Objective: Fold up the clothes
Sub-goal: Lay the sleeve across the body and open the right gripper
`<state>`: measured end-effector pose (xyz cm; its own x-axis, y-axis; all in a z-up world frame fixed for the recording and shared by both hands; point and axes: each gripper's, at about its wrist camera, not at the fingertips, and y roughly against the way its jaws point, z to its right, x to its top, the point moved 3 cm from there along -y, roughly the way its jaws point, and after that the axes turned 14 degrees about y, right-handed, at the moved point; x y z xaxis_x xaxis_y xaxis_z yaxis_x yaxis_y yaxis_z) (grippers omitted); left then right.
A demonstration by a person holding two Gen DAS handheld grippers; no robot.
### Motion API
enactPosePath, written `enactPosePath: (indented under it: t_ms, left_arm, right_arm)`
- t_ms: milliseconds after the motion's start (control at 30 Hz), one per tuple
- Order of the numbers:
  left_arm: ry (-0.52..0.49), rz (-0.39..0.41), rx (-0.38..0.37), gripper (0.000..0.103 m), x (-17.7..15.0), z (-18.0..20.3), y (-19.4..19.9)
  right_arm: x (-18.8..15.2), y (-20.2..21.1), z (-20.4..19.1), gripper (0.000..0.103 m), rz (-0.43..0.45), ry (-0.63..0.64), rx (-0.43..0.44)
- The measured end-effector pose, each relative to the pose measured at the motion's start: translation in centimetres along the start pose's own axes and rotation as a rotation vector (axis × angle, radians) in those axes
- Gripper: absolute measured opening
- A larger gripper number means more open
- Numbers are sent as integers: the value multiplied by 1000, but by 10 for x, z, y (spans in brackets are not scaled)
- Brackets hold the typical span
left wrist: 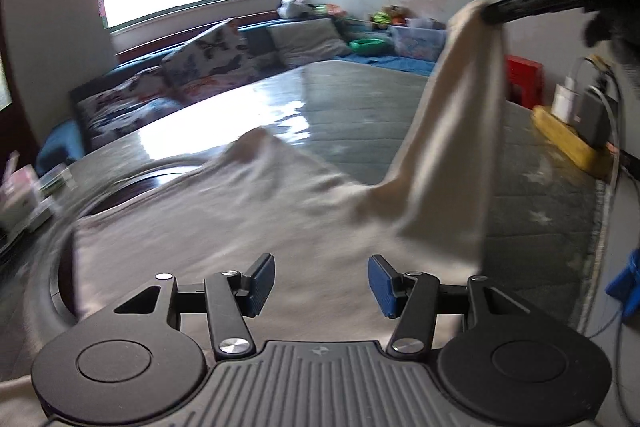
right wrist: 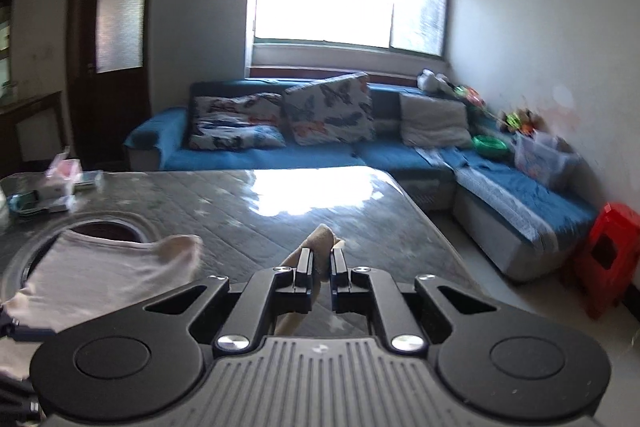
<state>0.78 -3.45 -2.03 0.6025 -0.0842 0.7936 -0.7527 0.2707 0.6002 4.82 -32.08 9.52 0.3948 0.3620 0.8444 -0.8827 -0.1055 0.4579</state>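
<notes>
A cream garment (left wrist: pixel 248 211) lies spread on the grey table (left wrist: pixel 352 107), one corner pulled up and to the right. My right gripper (left wrist: pixel 490 13) pinches that raised corner high above the table. In the right wrist view the same gripper (right wrist: pixel 321 263) is shut on a bunched tip of the cream garment (right wrist: pixel 322 237), and the rest of the cloth (right wrist: pixel 104 275) lies at lower left. My left gripper (left wrist: pixel 322 285) hovers open just above the near part of the garment, with nothing between its blue pads (left wrist: pixel 380 283).
A round dark opening (right wrist: pixel 108 227) in the table (right wrist: pixel 280 211) sits partly under the cloth. Boxes and small items (right wrist: pixel 60 183) lie at the table's far left. A blue sofa (right wrist: pixel 360 155) with cushions stands behind, a red stool (right wrist: pixel 608 255) at right. A yellow power strip (left wrist: pixel 568 139) with chargers rests on the right edge.
</notes>
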Motion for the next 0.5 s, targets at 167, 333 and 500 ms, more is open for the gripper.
enactPosePath:
  t_ms: [167, 333, 500]
  left_arm:
    - [104, 16, 71, 56, -3, -44, 18]
    - [177, 41, 124, 57, -9, -79, 36]
    - [236, 50, 155, 57, -22, -99, 51]
  right_arm:
    - [28, 15, -28, 7, 47, 80, 59]
    - [55, 25, -65, 7, 88, 166, 131]
    - [77, 29, -117, 7, 121, 261, 234]
